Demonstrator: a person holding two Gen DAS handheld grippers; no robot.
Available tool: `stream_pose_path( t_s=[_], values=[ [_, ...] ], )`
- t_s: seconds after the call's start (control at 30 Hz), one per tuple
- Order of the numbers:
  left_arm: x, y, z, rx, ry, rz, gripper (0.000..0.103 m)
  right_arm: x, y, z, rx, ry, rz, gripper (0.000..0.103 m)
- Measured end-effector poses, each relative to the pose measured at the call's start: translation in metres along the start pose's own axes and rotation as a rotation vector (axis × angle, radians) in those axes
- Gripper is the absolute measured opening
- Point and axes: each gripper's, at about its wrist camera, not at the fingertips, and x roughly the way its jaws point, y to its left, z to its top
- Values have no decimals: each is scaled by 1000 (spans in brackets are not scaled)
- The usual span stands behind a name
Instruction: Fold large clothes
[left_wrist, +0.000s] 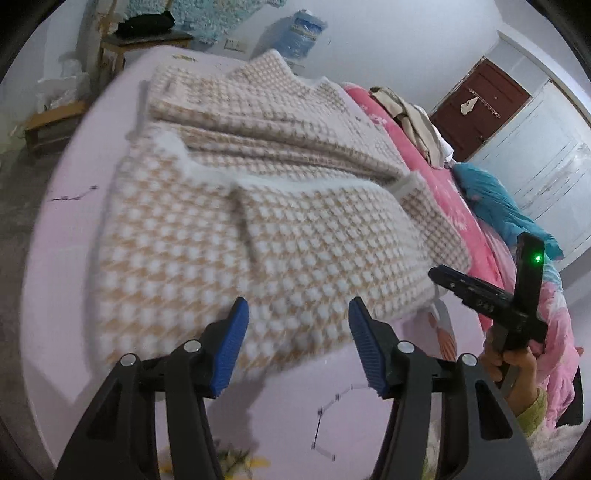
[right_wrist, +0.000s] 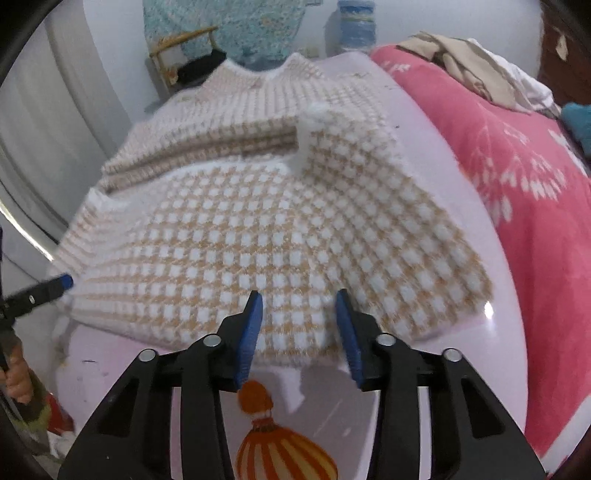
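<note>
Sweater (left_wrist: 236, 221), checked tan and white knit, lies flat on the lilac bed sheet (left_wrist: 62, 280) just ahead of both tools, neckline at the far end, hem nearest the fingertips. Both sleeves already lie folded inward across the body: one runs crosswise over the chest, the other sits with its white cuff (right_wrist: 314, 125) ahead and slightly right of the right gripper (right_wrist: 299, 325). Side folds look done, judging by the narrowed outline; the lengthwise fold, hem up toward the collar, appears to be what remains. Left gripper (left_wrist: 297, 343) hovers over the near hem, jaws spread, nothing pinched, blue pads either side of the hem edge without pressing it. Right gripper likewise spread and empty, its pads framing the hem just ahead, cloth not gripped. Each tool shows at the edge of the other's view, held near opposite hem corners. Pink patterned blanket (right_wrist: 517, 184) lies beyond the right tool's right side, well clear of the sweater. Some motion blur on the knit, so fine contact at the hem is uncertain.
</note>
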Motion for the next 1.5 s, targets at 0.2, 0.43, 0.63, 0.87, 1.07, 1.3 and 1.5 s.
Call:
stream_pose_path(
  t_s=[0.2, 0.43, 0.63, 0.87, 1.07, 1.3, 1.5],
  values=[
    [-34, 13, -39, -93, -10, -86, 61, -32, -36, -25, 133, -21, 13, 57],
    [-31, 59, -50, -351, -109, -141, 70, -26, -76, -39, 341, -9, 96, 62],
    [-30, 82, -45, -490, -206, -275, 72, -17, -89, -29, 438, -68, 165, 68],
    [-23, 68, -26, -463, -214, -169, 57, -7, -89, -19, 501, -157, 127, 68],
    [-21, 38, -15, -274, -210, 82, 19, 1, -66, -5, 388, -172, -63, 37],
    [-65, -13, -11, -44, -369, 216, 7, -63, -40, 4, 261, -302, -58, 8],
    [-117, -16, -24, 0, -441, 197, 7, -115, -28, -8, 228, -371, 4, 8]
  ],
)
